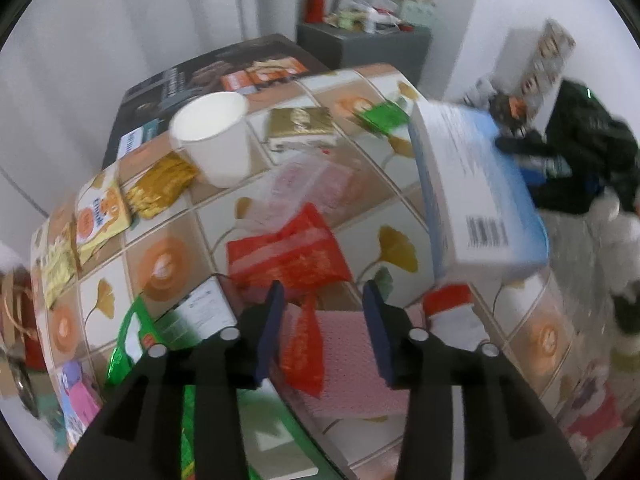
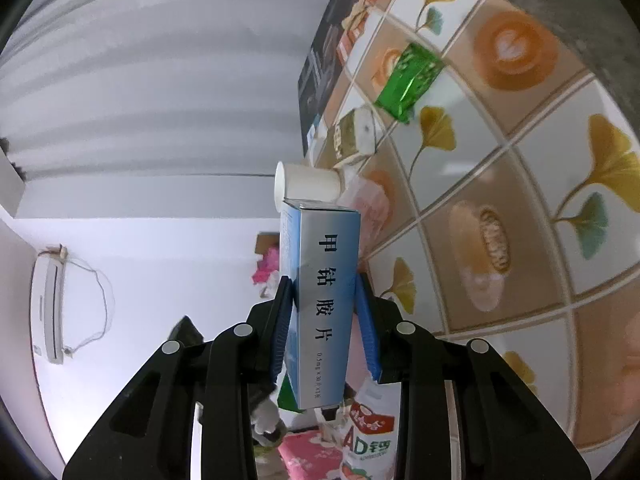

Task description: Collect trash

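My left gripper [image 1: 323, 286] stands open over the near edge of the tile-patterned table [image 1: 404, 200]. A red plastic wrapper [image 1: 288, 252] lies just ahead of its fingertips, and a red strip [image 1: 302, 352] of it sits loose between the two blue pads, touching neither. Under it lies a pink textured sheet [image 1: 352, 364]. My right gripper [image 2: 324, 280] is shut on a blue-and-white medicine box [image 2: 320, 300], held end-up off the table's edge. From the left wrist, the same box [image 1: 476, 196] hangs above the table's right side.
On the table are a white paper cup [image 1: 212, 136], gold foil wrappers [image 1: 160, 188], a gold-green carton [image 1: 300, 124], a green foil wrapper [image 2: 408, 80] and a yellow packet [image 1: 96, 220]. A green bag [image 1: 132, 332] lies at the near left. A milk-drink bottle [image 2: 368, 436] stands below the box.
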Action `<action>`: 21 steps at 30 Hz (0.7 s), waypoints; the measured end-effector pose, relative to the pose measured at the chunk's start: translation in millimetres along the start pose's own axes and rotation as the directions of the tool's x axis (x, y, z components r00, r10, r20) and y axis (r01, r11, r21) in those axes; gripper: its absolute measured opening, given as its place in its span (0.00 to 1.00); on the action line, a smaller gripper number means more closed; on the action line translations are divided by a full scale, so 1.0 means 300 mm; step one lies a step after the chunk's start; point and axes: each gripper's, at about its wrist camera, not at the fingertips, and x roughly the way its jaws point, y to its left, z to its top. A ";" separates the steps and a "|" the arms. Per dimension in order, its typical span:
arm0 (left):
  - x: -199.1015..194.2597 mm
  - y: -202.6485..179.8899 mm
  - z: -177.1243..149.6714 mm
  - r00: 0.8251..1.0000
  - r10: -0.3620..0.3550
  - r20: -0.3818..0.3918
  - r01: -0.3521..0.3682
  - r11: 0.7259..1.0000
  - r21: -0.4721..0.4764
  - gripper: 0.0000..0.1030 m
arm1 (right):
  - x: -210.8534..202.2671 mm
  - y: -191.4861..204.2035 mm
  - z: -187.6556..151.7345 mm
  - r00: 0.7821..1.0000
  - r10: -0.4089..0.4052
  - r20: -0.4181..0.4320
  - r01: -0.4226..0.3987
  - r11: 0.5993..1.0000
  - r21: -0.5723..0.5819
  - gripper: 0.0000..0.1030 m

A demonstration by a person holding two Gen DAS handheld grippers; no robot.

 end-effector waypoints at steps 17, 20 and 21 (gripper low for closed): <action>0.187 -0.117 0.037 0.941 0.335 -0.054 -0.305 0.903 0.303 0.48 | -0.039 -0.091 0.005 0.999 0.043 0.012 -0.044 0.998 0.053 0.29; 0.231 -0.109 0.056 0.937 0.335 -0.097 -0.293 0.907 0.304 0.50 | -0.043 -0.107 0.006 0.999 0.049 0.013 -0.049 0.997 0.062 0.29; 0.241 -0.109 0.058 0.935 0.338 -0.106 -0.293 0.907 0.304 0.50 | -0.047 -0.115 0.006 0.999 0.051 0.011 -0.052 0.996 0.067 0.29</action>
